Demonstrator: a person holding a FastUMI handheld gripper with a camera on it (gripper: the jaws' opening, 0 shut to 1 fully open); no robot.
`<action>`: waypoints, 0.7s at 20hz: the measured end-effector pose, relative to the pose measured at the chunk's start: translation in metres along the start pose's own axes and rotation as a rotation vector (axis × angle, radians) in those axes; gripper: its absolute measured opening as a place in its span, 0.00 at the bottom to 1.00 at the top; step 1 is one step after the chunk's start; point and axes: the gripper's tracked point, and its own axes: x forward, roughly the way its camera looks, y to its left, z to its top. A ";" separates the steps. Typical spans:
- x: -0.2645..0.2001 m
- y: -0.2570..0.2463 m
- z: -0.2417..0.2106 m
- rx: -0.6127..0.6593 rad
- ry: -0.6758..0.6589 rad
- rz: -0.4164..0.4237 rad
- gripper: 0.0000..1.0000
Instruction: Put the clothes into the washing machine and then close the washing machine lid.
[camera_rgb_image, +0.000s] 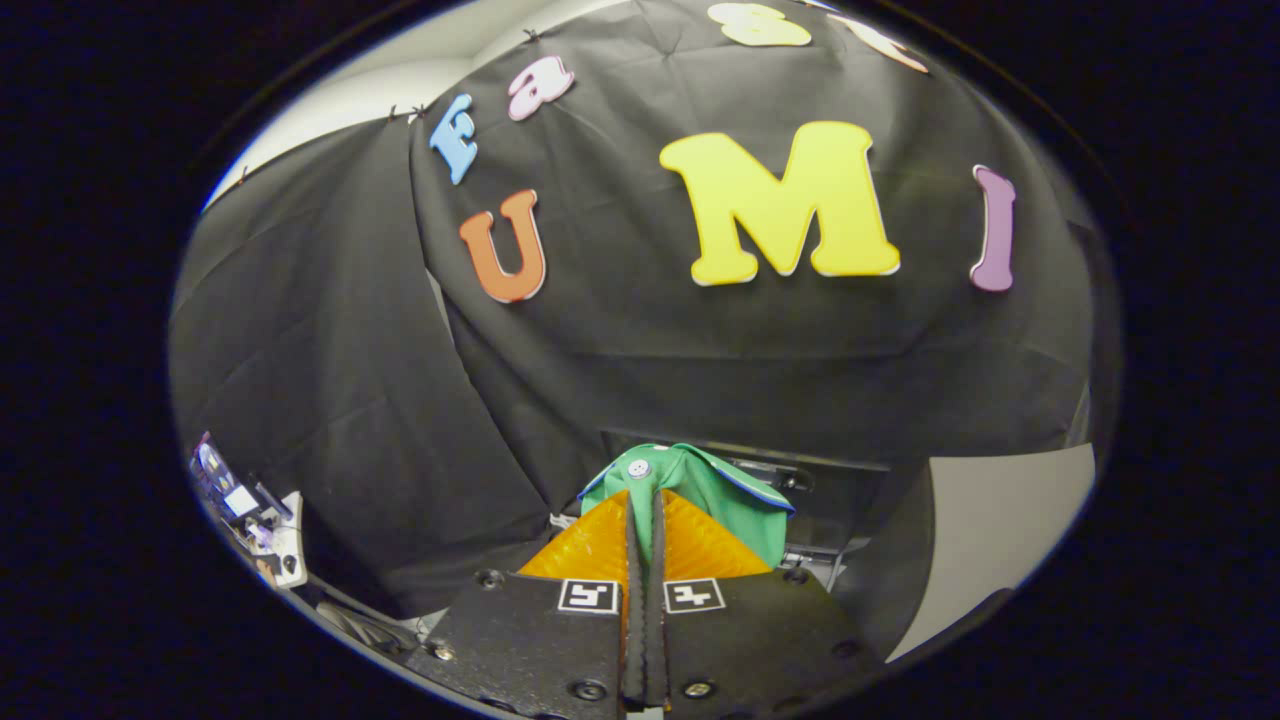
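Observation:
My gripper (645, 510) is shut on a green garment (735, 495) with a white button and a dark blue trim. The cloth is pinched between both fingers and bulges out just ahead of the fingertips, draping to their right. It is held up in the air in front of the black cloth wall. Beyond the garment, low against the wall, a dark boxy shape (840, 490) shows, too hidden to identify as the washing machine.
A pale grey panel (1000, 535) stands to the right of the fingers. Far off to the left sits a small white device (262, 525) with cables. The black cloth wall (600, 340) rises close ahead.

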 end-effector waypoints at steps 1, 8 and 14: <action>0.012 0.000 -0.011 -0.003 0.027 0.001 0.04; 0.086 -0.023 -0.085 -0.006 0.202 -0.036 0.04; 0.131 -0.037 -0.147 0.007 0.340 -0.073 0.04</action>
